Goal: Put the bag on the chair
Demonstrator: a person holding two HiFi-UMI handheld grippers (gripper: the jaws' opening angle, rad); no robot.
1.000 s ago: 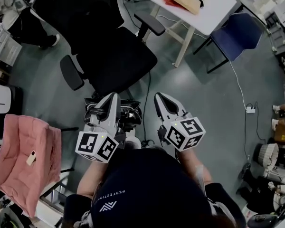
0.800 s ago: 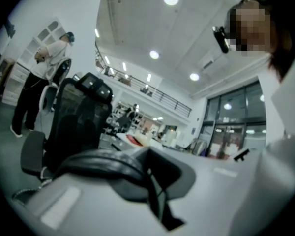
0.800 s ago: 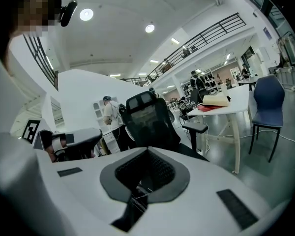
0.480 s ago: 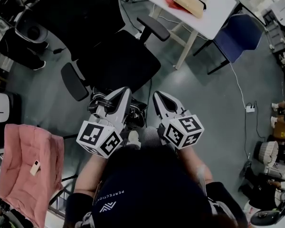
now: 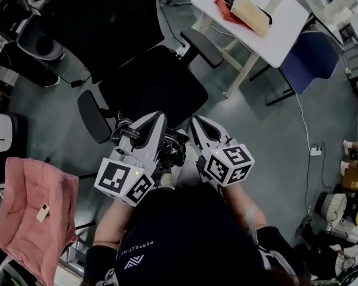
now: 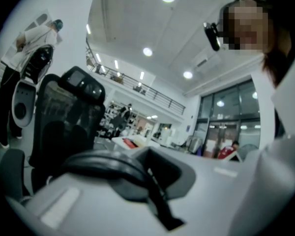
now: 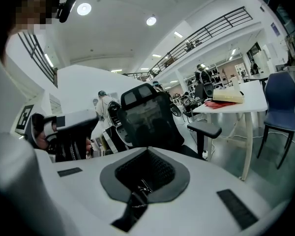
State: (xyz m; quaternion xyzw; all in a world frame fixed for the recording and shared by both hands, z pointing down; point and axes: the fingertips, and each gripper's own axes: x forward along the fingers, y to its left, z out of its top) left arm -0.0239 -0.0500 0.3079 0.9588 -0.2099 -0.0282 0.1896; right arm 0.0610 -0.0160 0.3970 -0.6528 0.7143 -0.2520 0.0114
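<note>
A black bag [image 5: 172,149] hangs between and under my two grippers in the head view, mostly hidden by them. The left gripper [image 5: 153,121] is shut, with a thick black strap [image 6: 103,163] of the bag lying over its jaws [image 6: 155,191]. The right gripper [image 5: 198,125] is shut too, and black mesh fabric [image 7: 148,170] fills the notch of its jaws [image 7: 137,196]. The black office chair [image 5: 152,82] stands just ahead of both grippers with its seat bare. Its back [image 7: 147,114] faces me, and its back [image 6: 64,114] also shows in the left gripper view.
A white table [image 5: 286,22] stands at the back right with a tan bag [image 5: 250,8] on it, and a blue chair [image 5: 310,52] is beside it. A pink cloth [image 5: 36,210] drapes a seat at the lower left. A power strip [image 5: 315,151] lies on the floor to the right.
I have moved forward with both grippers, so the black chair now lies closer in front of them. Both grippers stay shut on the bag.
</note>
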